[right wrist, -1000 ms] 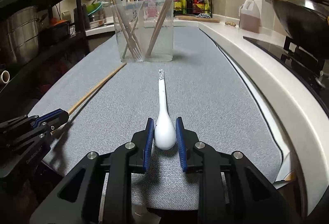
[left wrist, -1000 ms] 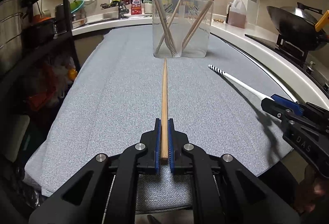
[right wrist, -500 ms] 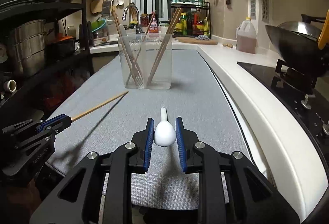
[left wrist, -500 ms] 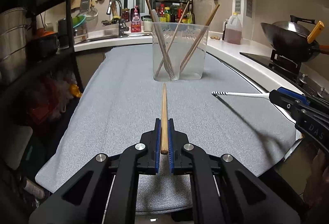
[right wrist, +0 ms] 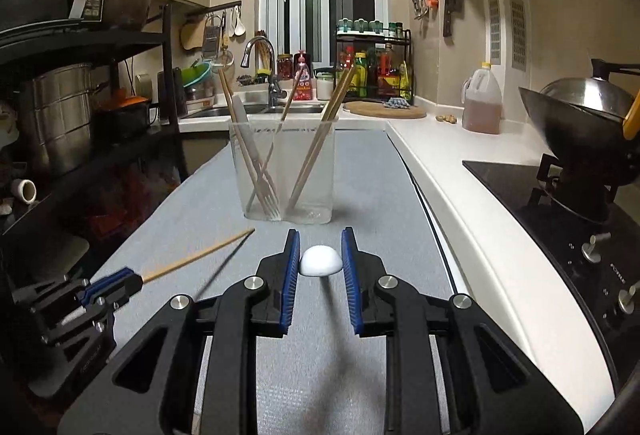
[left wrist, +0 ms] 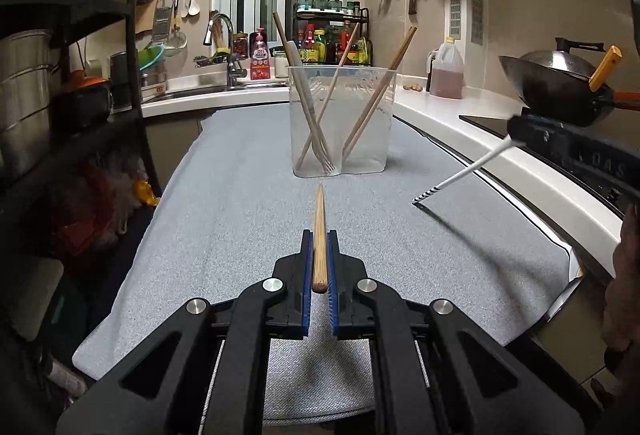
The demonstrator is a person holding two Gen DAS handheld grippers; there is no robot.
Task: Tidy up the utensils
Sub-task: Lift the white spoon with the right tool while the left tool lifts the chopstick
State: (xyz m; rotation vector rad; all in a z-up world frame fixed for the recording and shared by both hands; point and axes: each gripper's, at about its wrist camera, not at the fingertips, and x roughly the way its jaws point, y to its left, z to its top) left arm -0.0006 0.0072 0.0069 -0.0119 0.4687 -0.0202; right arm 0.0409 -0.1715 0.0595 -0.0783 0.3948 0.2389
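My left gripper (left wrist: pixel 319 235) is shut on a wooden chopstick (left wrist: pixel 319 227) that sticks forward above the grey mat (left wrist: pixel 240 195). From the right wrist view the same chopstick (right wrist: pixel 196 255) shows at the left, held clear of the mat. My right gripper (right wrist: pixel 320 235) is shut on the bowl of a white spoon (right wrist: pixel 320 261); its striped-tipped handle (left wrist: pixel 460 177) slants down in the left wrist view. Ahead stands a clear plastic holder (left wrist: pixel 340 123) with several chopsticks and a fork (right wrist: pixel 270 205) in it.
A white counter (right wrist: pixel 460 203) runs along the mat's right side, with a stove and wok (right wrist: pixel 576 123) on it. An oil jug (right wrist: pixel 482 103) and a cutting board (right wrist: pixel 384 110) stand farther back. A black shelf rack (left wrist: pixel 80 95) lines the left. The sink (right wrist: pixel 260 107) is behind the holder.
Both grippers have risen off the mat with their utensils. The spoon has gone up more, its handle now tilted downward, and the chopstick tip hangs in the air.
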